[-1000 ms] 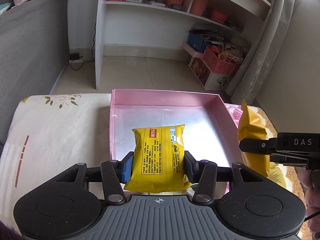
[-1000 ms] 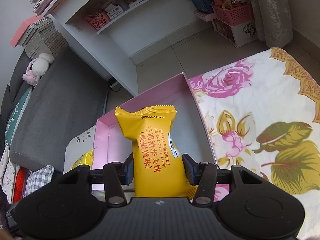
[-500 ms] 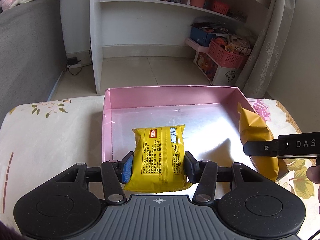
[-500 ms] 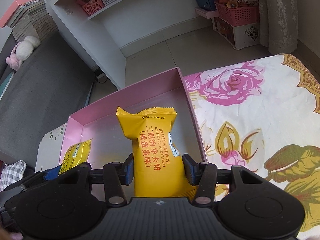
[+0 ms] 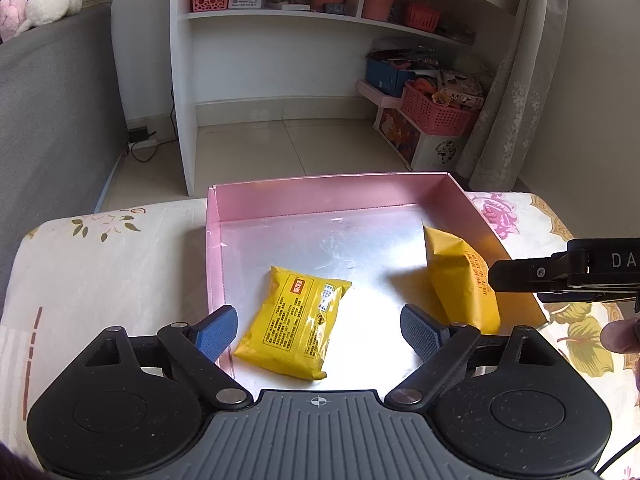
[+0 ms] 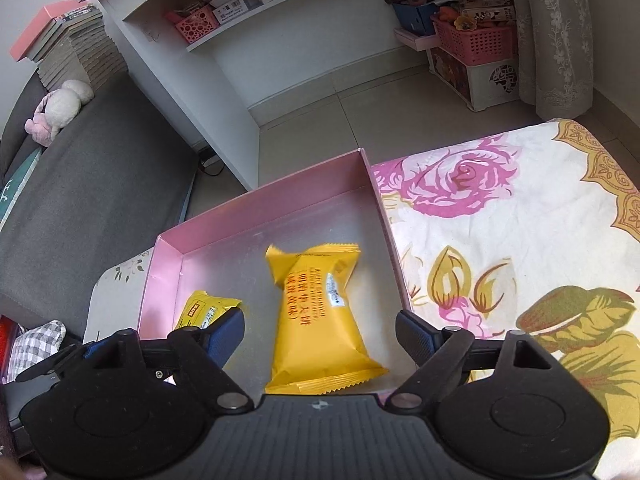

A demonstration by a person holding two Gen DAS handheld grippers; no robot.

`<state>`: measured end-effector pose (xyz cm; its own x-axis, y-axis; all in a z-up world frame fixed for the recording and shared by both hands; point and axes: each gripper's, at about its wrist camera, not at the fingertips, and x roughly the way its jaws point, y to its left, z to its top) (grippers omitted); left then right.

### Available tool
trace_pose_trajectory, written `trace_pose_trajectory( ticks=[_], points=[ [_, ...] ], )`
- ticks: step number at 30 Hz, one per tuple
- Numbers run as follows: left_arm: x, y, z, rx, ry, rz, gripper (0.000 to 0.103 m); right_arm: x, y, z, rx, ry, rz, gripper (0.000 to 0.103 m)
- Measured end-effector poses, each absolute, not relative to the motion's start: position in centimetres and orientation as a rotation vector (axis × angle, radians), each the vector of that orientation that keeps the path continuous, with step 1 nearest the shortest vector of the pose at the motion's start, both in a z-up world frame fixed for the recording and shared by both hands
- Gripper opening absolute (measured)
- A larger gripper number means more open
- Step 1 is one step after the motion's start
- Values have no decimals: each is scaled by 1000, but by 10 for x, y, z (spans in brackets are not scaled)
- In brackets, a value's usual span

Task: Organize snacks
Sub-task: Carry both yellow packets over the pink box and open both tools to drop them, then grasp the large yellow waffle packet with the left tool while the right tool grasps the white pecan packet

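A pink box (image 5: 320, 194) with a silvery floor sits on the flowered tablecloth. A flat yellow snack pack (image 5: 294, 326) lies on the box floor, front left; it also shows in the right wrist view (image 6: 204, 310). A second, orange-yellow waffle sandwich pack (image 6: 322, 316) lies in the box to its right and also shows in the left wrist view (image 5: 460, 280). My left gripper (image 5: 318, 326) is open above the flat pack, not touching it. My right gripper (image 6: 320, 334) is open around the near end of the waffle pack, which has dropped free.
The flowered tablecloth (image 6: 520, 240) spreads right of the box. Beyond the table are a tiled floor, a white shelf unit (image 5: 280, 20) with baskets, pink storage baskets (image 5: 436, 114), a curtain, and a grey sofa (image 6: 80, 184) at left.
Both grippers have opened and let go of their packs. Both packs now lie on the box floor. Both grippers moved forward over the box.
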<state>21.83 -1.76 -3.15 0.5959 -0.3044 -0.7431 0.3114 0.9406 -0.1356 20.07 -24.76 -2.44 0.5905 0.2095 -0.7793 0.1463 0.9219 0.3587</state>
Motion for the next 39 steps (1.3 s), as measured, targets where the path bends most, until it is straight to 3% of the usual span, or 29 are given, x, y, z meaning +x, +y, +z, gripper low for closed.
trace_pose_trajectory(
  ticks=[20, 30, 39],
  points=[
    [124, 12, -4, -9, 906, -325, 100, 111, -236, 2, 319, 965, 70, 92],
    [85, 30, -23, 13, 989, -303, 100, 81, -214, -15, 197, 1033, 115, 93],
    [74, 63, -34, -147, 1080, -318, 100, 68, -198, -22, 251, 1107, 214, 93]
  ],
)
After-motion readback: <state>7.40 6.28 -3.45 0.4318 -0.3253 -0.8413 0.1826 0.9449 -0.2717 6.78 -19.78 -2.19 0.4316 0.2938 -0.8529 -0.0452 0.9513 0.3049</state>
